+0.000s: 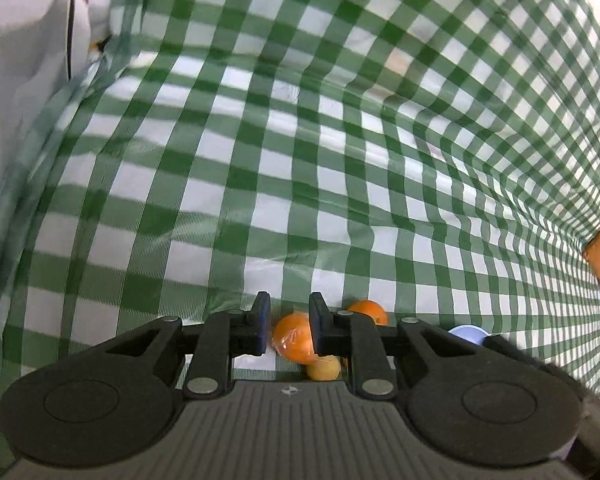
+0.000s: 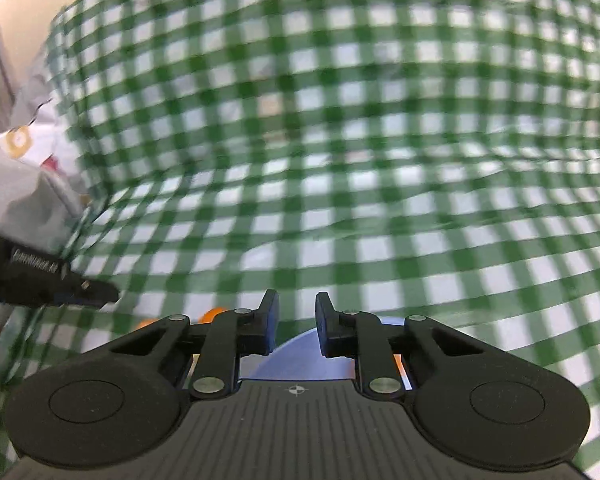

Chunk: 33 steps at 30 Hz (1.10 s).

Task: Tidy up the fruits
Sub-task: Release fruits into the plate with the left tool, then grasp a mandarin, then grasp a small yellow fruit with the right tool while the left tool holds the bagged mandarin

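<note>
- A green-and-white checked tablecloth (image 1: pixel 300 160) fills nearly the whole of both views, rumpled into soft folds across the middle.
- In the left wrist view, the left gripper (image 1: pixel 290 330) sits at the bottom centre with its jaws drawn in as far as they go; nothing is gripped between them.
- An orange (image 1: pixel 294 338) lies on the cloth beyond and below those jaws, seen through the narrow gap, with what looks like clear film over its skin. Whether the right-hand pad touches it, I cannot tell.
- A second orange (image 1: pixel 368 311) lies just right of it, partly hidden by the gripper's linkage.
- A small yellow fruit (image 1: pixel 323 369) sits just below the first orange, close against it.
- A pale blue bowl (image 1: pixel 469 334) peeks out at lower right, mostly hidden by the gripper body.
- In the right wrist view, the right gripper (image 2: pixel 297 328) is also at bottom centre, jaws pulled in and empty.
- The same blue bowl (image 2: pixel 300 354) shows beneath and between those jaws.
- At the left edge of that view, the left gripper (image 2: pixel 80 290) reaches in, with blurred orange shapes below it.
</note>
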Tool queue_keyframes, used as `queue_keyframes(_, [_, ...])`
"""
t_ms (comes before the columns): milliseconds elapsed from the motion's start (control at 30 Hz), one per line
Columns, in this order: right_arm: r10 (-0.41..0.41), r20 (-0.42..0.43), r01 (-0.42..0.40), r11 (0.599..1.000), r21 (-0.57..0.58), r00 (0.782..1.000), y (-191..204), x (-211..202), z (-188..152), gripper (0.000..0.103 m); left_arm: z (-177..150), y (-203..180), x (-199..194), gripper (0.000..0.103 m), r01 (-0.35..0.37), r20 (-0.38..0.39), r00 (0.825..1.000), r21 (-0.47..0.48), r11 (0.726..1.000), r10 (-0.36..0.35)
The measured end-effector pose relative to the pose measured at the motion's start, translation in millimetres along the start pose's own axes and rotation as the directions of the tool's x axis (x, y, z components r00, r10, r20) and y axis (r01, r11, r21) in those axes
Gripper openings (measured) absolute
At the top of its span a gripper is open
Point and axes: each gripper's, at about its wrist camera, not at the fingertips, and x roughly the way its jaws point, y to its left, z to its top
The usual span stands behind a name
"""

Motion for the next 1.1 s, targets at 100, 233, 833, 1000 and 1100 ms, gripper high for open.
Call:
queue_keyframes(100, [0.053,-0.043,-0.054,0.998,-0.022,0.998,17,14,-6,0.021,-1,0,2,0.022,0.016,-0.02,1.0,0.005,1.0,-0.016])
queue_keyframes(233, [0.091,-0.09,-0.095,0.995,-0.042,0.992,42,30,-11,0.022,-6,-4,8,0.036,0.015,-0.044,0.999,0.014,1.0,-0.014])
queue_keyframes(833, [0.002,-0.222,-0.04,0.985,-0.171,0.975,79,83,-37,0.029,-15,-17,46,0.054,-0.016,-0.118,0.993,-0.028,0.999,0.013])
queue_keyframes(1000, [0.005,-0.222,-0.04,0.988,-0.152,0.975,75,80,-36,0.028,-19,-25,51,0.052,-0.022,-0.134,0.991,0.01,1.0,0.023])
queue_keyframes(1100, [0.006,-0.217,-0.04,0.987,-0.154,0.976,76,79,-33,0.028,-21,-27,51,0.042,-0.053,-0.129,0.99,0.036,0.998,0.057])
